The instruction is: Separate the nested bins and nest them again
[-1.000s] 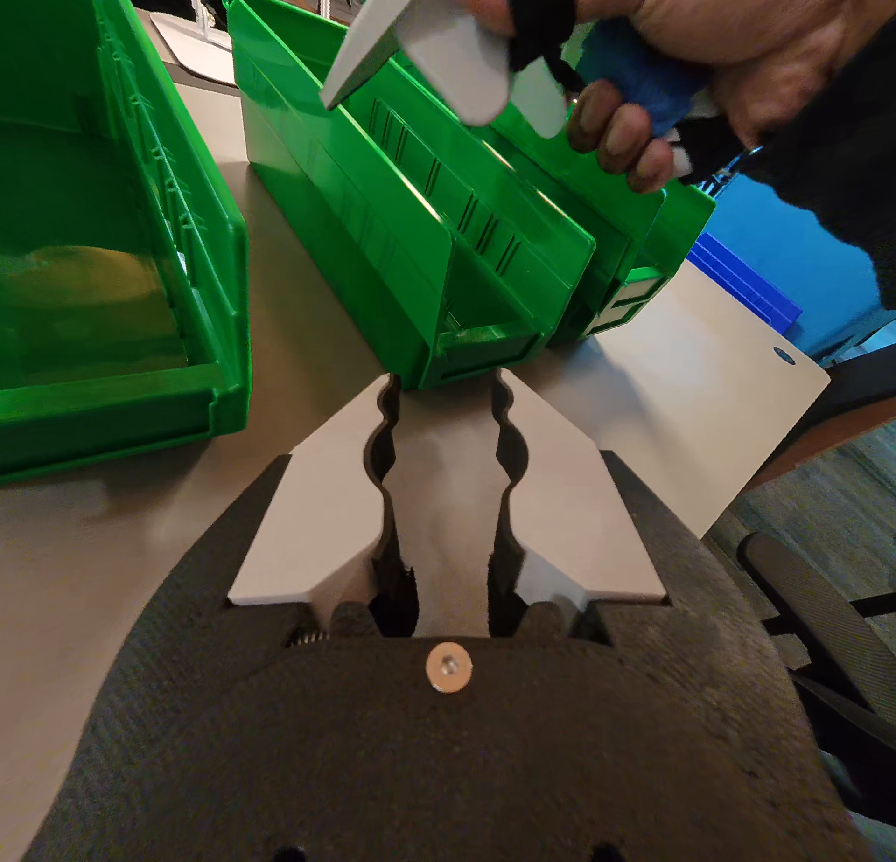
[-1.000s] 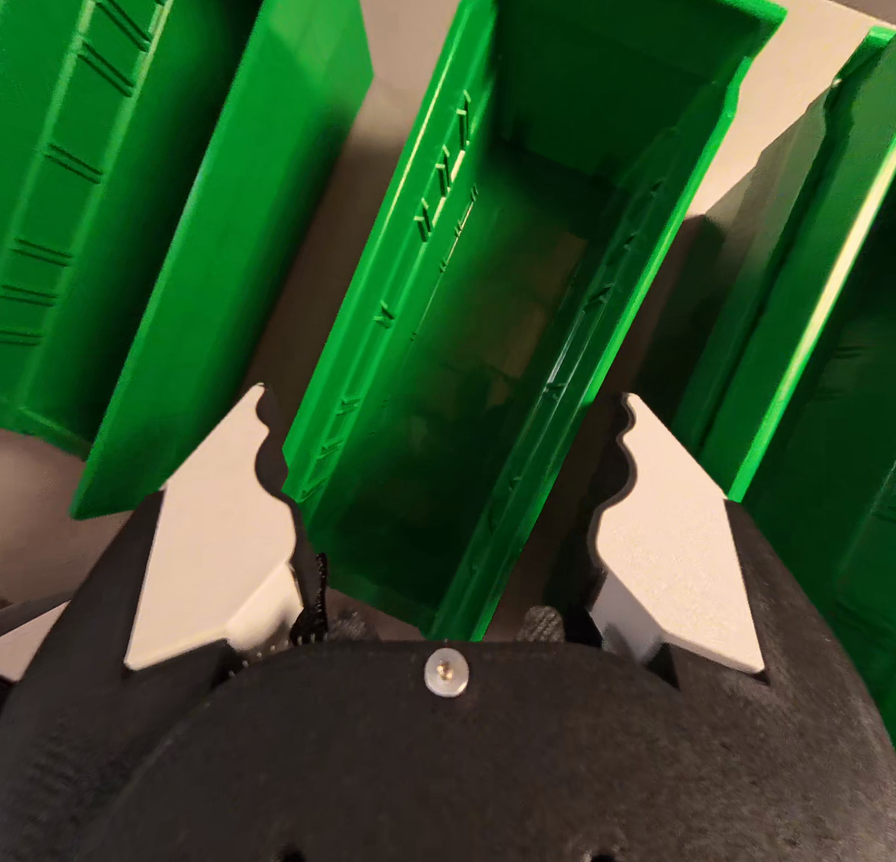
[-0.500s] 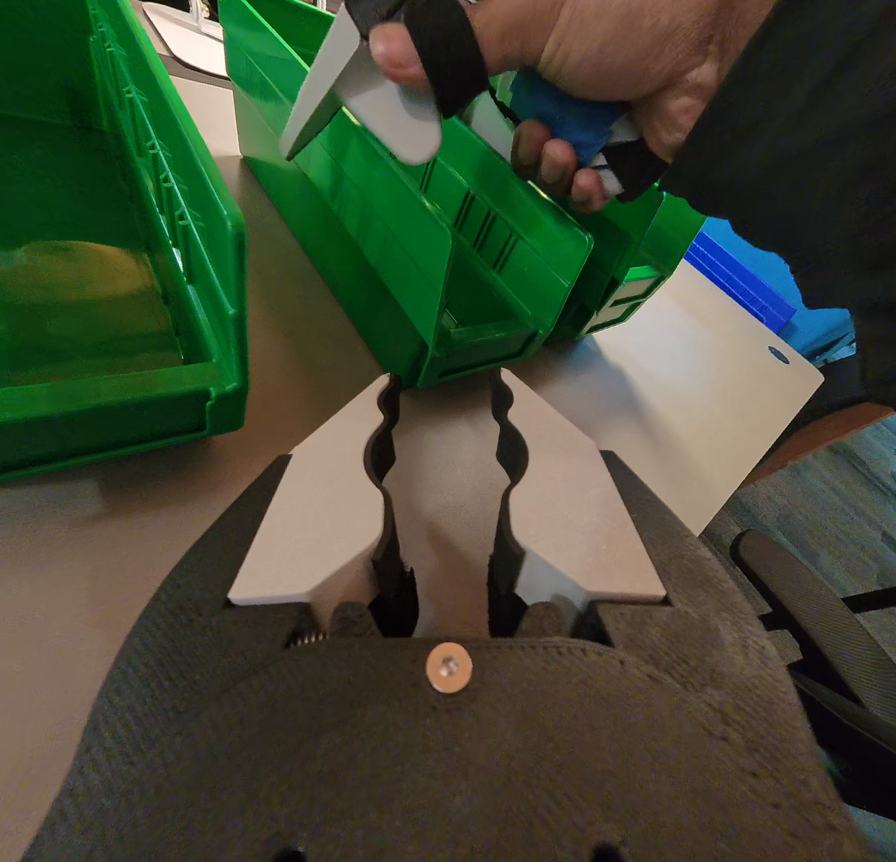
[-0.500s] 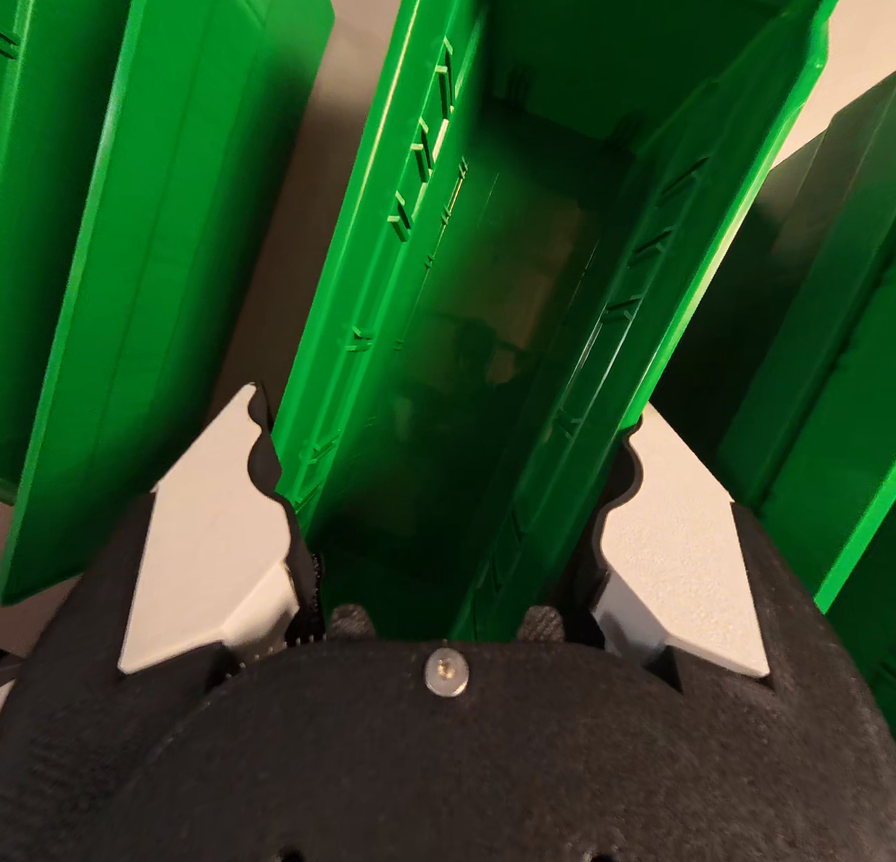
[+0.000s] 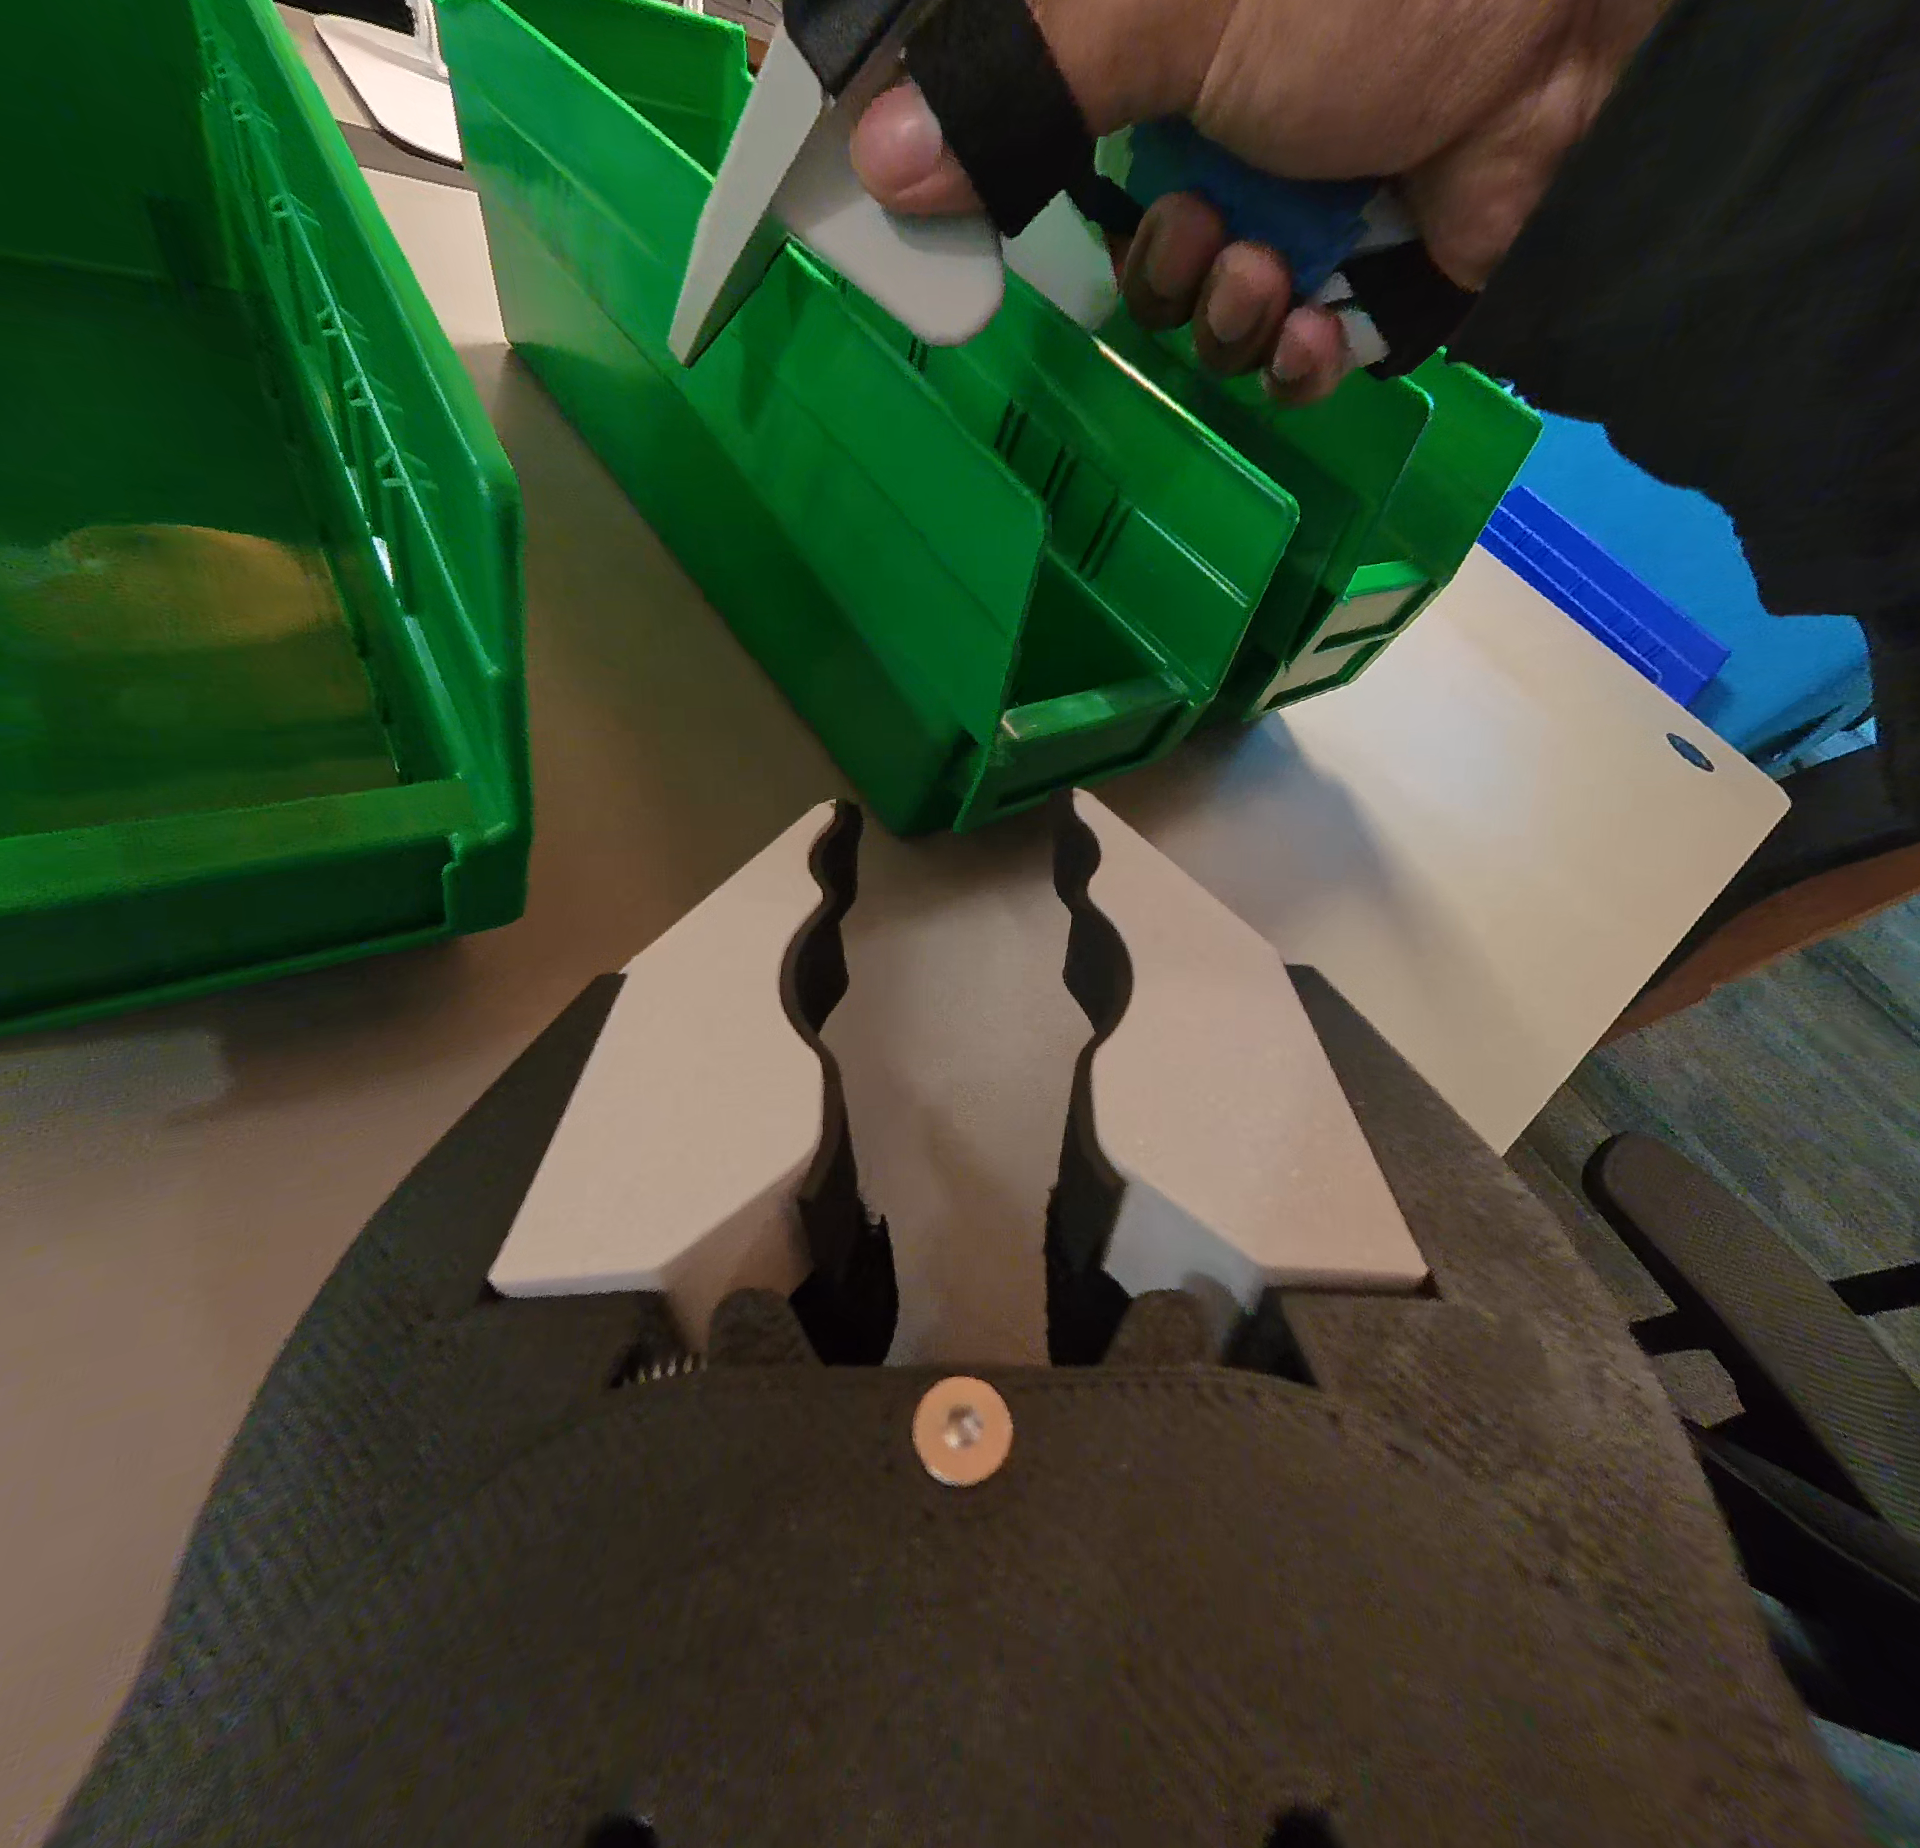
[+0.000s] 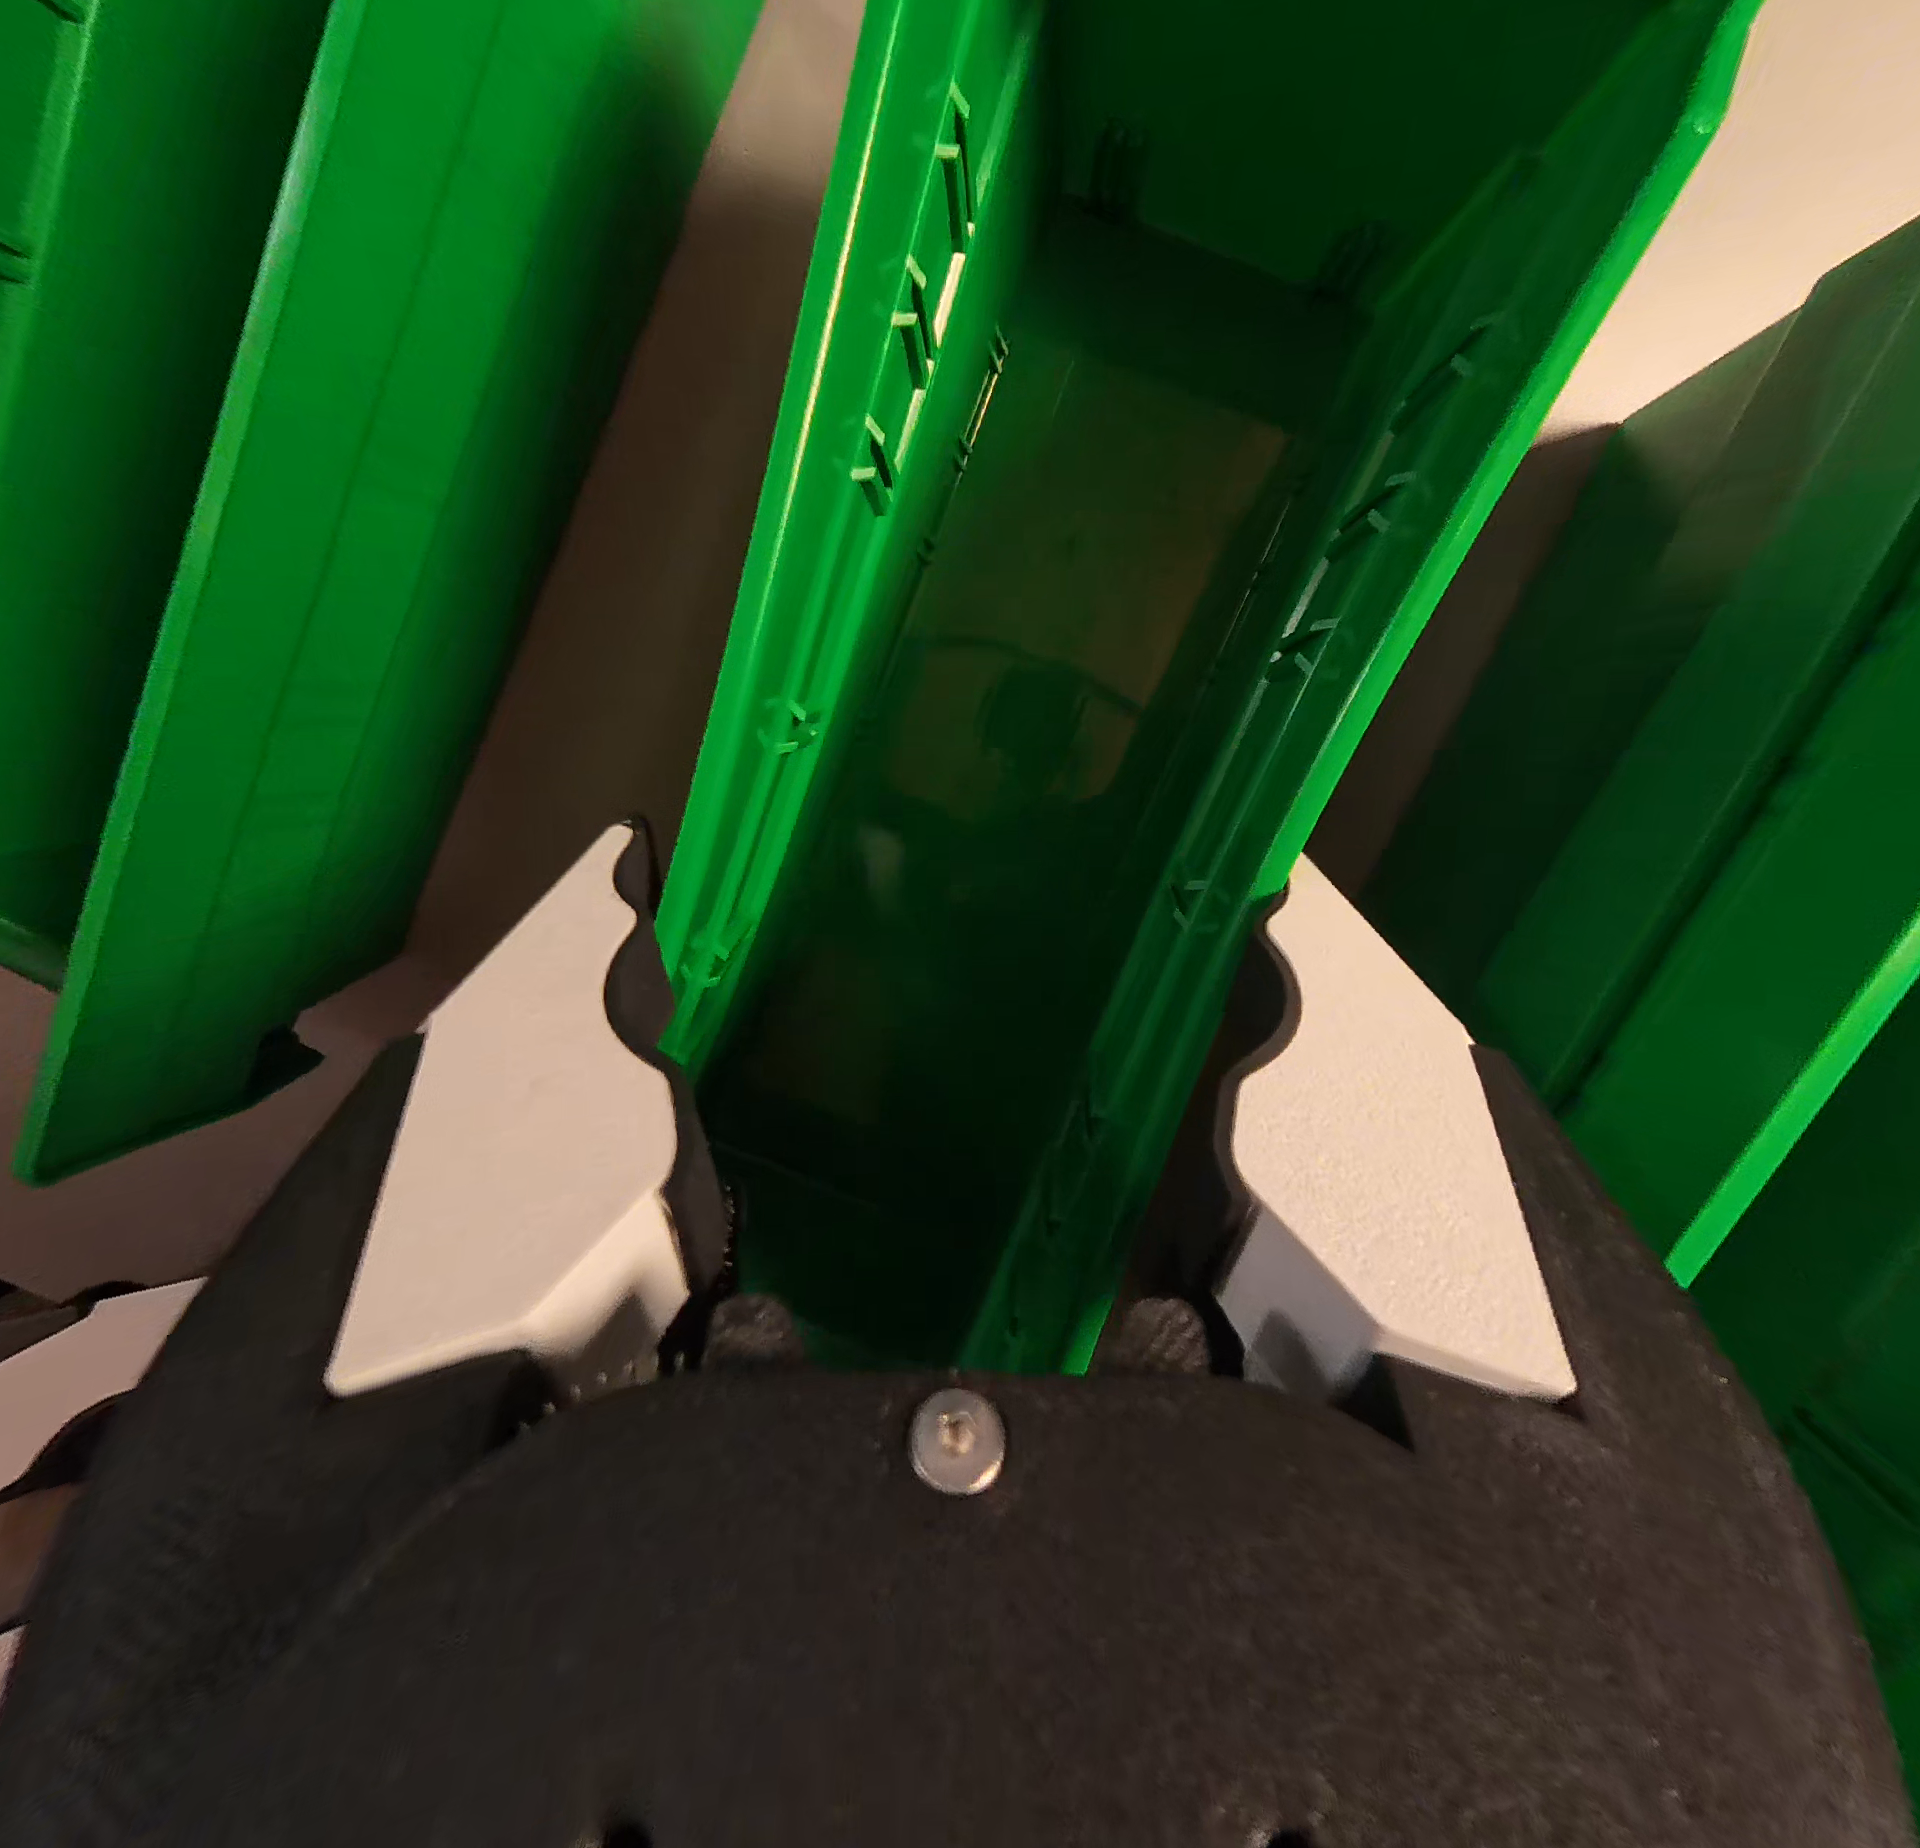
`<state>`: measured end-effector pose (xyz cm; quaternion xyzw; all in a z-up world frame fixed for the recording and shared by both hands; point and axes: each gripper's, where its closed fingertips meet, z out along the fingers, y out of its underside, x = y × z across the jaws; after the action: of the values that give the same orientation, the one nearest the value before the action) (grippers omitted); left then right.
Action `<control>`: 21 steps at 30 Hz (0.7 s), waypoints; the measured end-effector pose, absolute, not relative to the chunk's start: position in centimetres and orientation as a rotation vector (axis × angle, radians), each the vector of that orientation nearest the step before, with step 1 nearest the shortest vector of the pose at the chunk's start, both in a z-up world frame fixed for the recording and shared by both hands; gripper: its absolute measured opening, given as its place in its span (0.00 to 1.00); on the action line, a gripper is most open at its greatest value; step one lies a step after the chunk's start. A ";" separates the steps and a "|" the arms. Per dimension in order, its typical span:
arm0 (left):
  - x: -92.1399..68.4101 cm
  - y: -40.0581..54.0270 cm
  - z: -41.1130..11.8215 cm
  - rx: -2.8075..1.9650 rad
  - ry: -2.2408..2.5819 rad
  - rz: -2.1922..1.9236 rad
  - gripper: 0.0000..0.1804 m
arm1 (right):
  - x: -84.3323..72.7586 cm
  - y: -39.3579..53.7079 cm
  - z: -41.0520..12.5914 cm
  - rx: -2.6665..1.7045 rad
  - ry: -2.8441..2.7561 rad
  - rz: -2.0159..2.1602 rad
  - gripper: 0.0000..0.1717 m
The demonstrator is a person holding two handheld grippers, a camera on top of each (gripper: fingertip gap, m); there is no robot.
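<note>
On the beige table point(image 5: 1455, 822) three green bins stand apart: a wide bin point(image 5: 239, 510), a narrow bin point(image 5: 831, 510) and another bin point(image 5: 1455, 468) behind it. Right gripper point(image 6: 961, 977) clamps both long walls of the narrow bin; left gripper point(image 5: 956, 915) hovers, parted, grasping nothing.

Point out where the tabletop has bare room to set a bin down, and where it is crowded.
Bare table lies right of the narrow green bins, out to the table's corner, and around the empty left gripper. Crowded: only slim strips separate the wide bin and the narrow ones, where the right gripper straddles the middle bin.
</note>
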<state>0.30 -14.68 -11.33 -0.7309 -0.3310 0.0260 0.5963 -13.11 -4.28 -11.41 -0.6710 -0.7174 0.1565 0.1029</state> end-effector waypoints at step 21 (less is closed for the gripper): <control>0.4 -14.7 -11.3 -1.694 -0.767 0.047 0.21 | -10.6 -2.5 6.5 -1.748 -2.093 0.855 0.64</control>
<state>0.36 -14.65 -11.30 -0.7302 -0.3305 0.0201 0.5976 -10.58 -2.48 6.53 -0.6055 -0.7251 0.2960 0.1413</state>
